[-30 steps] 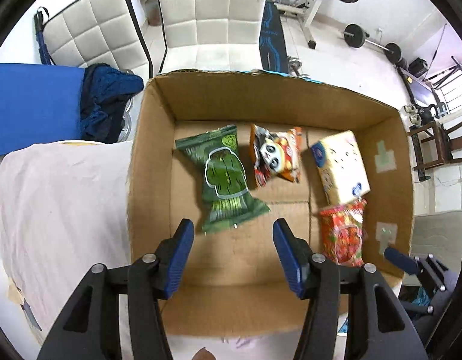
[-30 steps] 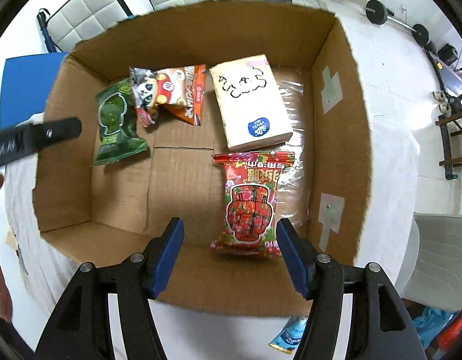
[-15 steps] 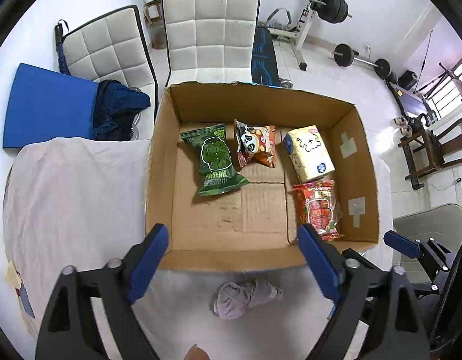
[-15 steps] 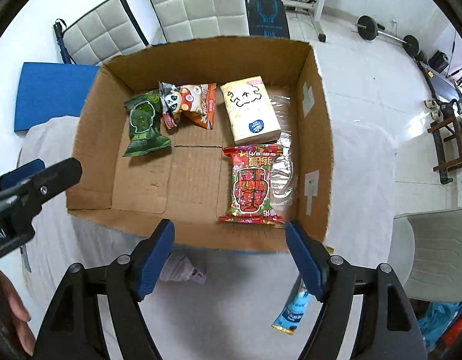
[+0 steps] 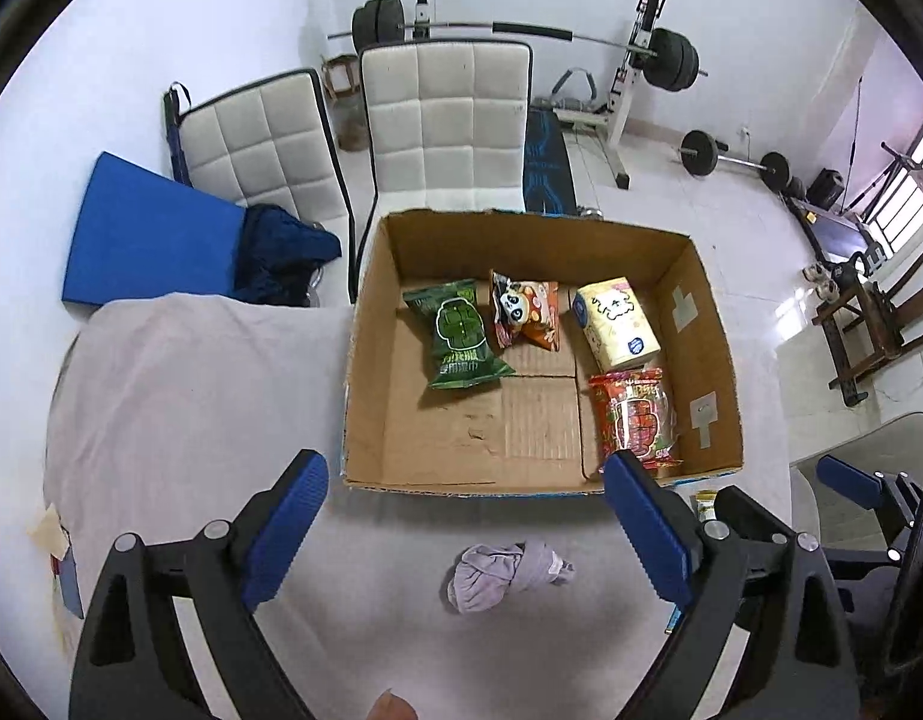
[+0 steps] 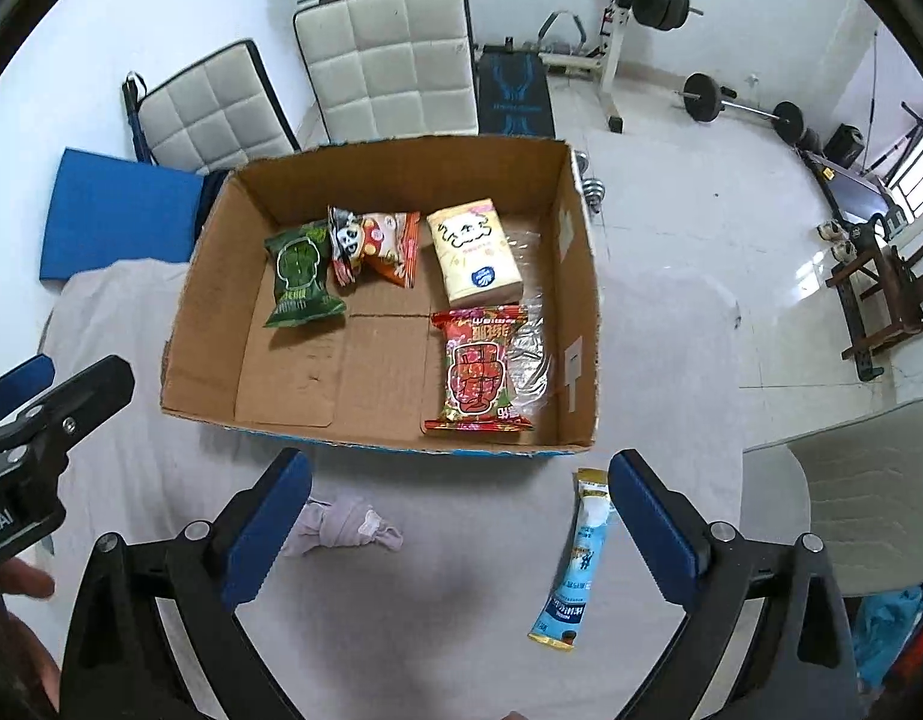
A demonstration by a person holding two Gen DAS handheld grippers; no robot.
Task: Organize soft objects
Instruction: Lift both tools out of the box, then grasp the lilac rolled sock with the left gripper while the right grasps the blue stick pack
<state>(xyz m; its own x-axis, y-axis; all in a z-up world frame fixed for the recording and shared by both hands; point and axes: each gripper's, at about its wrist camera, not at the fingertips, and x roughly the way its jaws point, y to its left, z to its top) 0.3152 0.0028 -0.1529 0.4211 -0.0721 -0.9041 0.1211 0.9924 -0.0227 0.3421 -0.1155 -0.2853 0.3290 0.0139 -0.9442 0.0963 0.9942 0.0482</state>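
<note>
A cardboard box [image 5: 359, 360] [image 6: 191, 312] on the white-covered table holds a green snack bag [image 5: 461, 342] [image 6: 299, 276], a panda snack bag [image 5: 524, 315] [image 6: 371, 246], a cream tissue pack [image 5: 617, 324] [image 6: 476, 252] and a red snack bag [image 5: 635, 420] [image 6: 482, 369]. A crumpled lilac cloth [image 5: 503, 573] [image 6: 341, 528] lies on the table in front of the box. A blue-white sachet [image 6: 581, 558] lies to its right. My left gripper [image 5: 467, 528] is open and empty above the cloth. My right gripper [image 6: 461, 528] is open and empty between the cloth and the sachet.
Two white padded chairs [image 5: 443, 120] and a blue mat [image 5: 149, 234] stand behind the table, with gym weights [image 5: 671, 60] beyond. A grey chair [image 6: 869, 492] is at the right. The left gripper's body [image 6: 47, 420] shows at the left of the right wrist view.
Both grippers have pulled back and up from inside the box and opened wider. The table in front of the box, the cloth and the sachet have come into view.
</note>
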